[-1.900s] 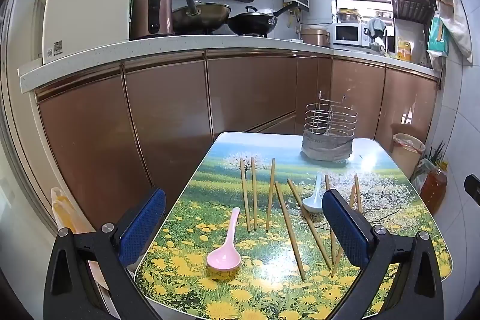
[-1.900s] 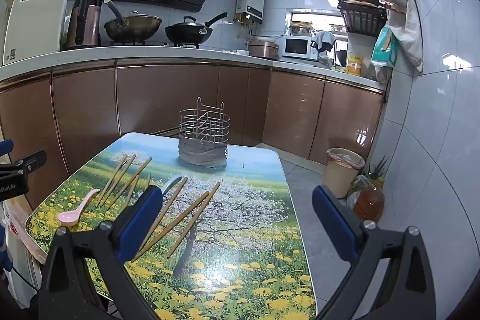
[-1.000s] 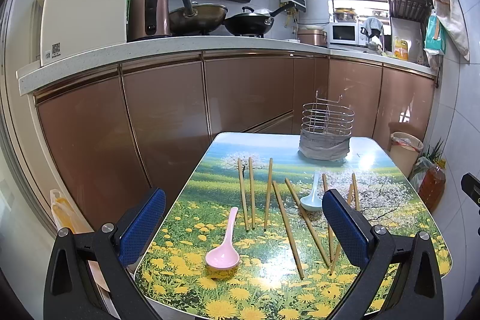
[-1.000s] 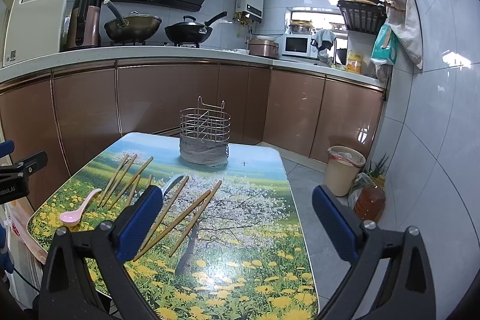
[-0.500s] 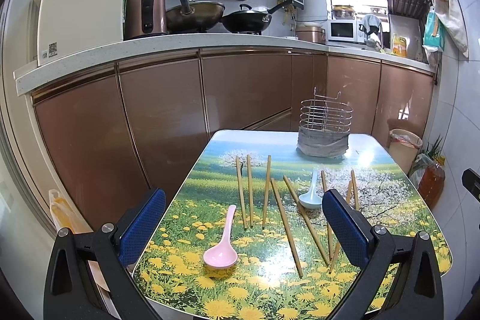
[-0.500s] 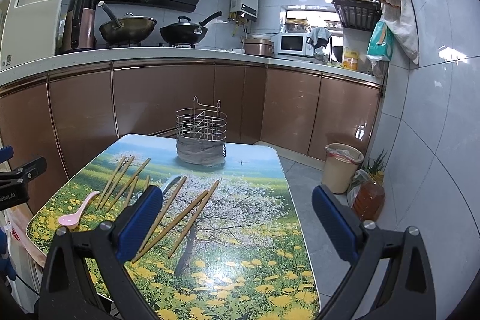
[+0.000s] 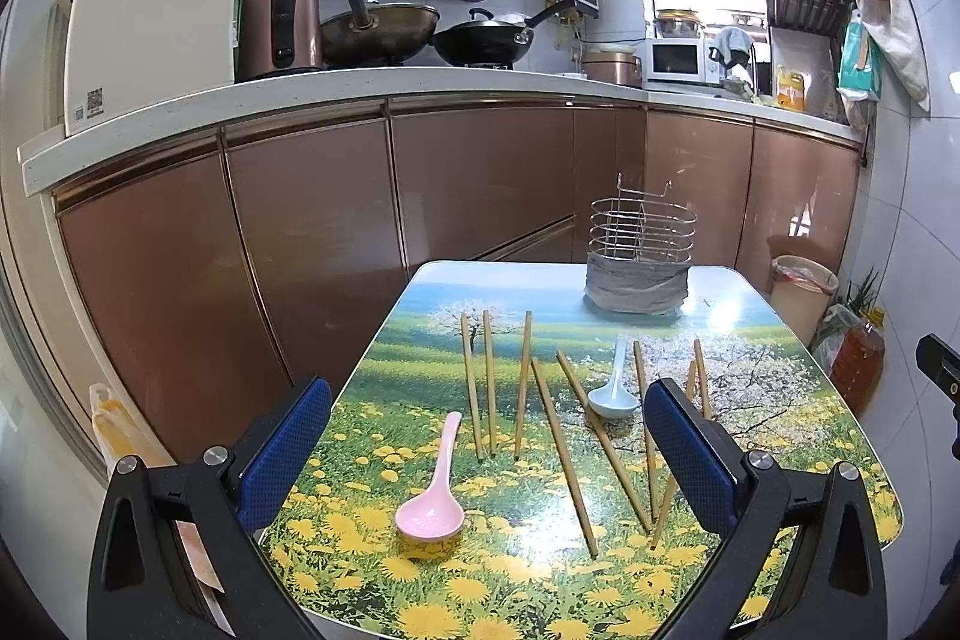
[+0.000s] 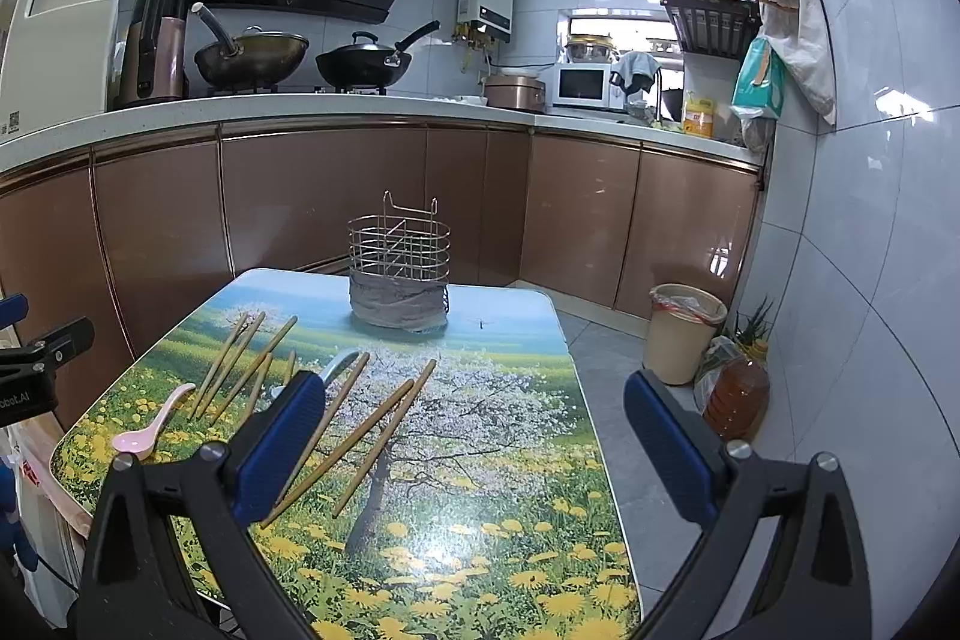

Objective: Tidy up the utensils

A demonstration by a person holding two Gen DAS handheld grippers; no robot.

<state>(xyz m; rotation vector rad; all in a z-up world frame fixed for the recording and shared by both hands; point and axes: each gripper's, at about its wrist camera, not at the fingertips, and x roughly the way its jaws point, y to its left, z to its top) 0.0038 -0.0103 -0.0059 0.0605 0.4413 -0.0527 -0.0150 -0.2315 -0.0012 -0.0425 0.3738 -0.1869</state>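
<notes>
A wire utensil holder [image 7: 641,253] [image 8: 399,277] stands at the far end of the flower-print table [image 7: 540,586] [image 8: 510,520]. Several wooden chopsticks [image 7: 561,451] [image 8: 372,436] lie loose across the table's middle. A pink spoon [image 7: 433,496] [image 8: 150,427] lies near the front left. A pale blue spoon [image 7: 612,388] lies among the chopsticks; in the right wrist view a finger partly hides it. My left gripper [image 7: 489,454] is open and empty above the near edge, over the pink spoon. My right gripper [image 8: 474,436] is open and empty above the table's right part.
Brown kitchen cabinets [image 7: 312,244] and a white counter with pans run behind the table. A beige bin [image 8: 684,331] and an oil bottle [image 8: 735,397] stand on the floor to the right, by the tiled wall.
Both views have shifted slightly, with the table and holder sitting a bit lower and closer. Nothing on the table has moved; both grippers stay open.
</notes>
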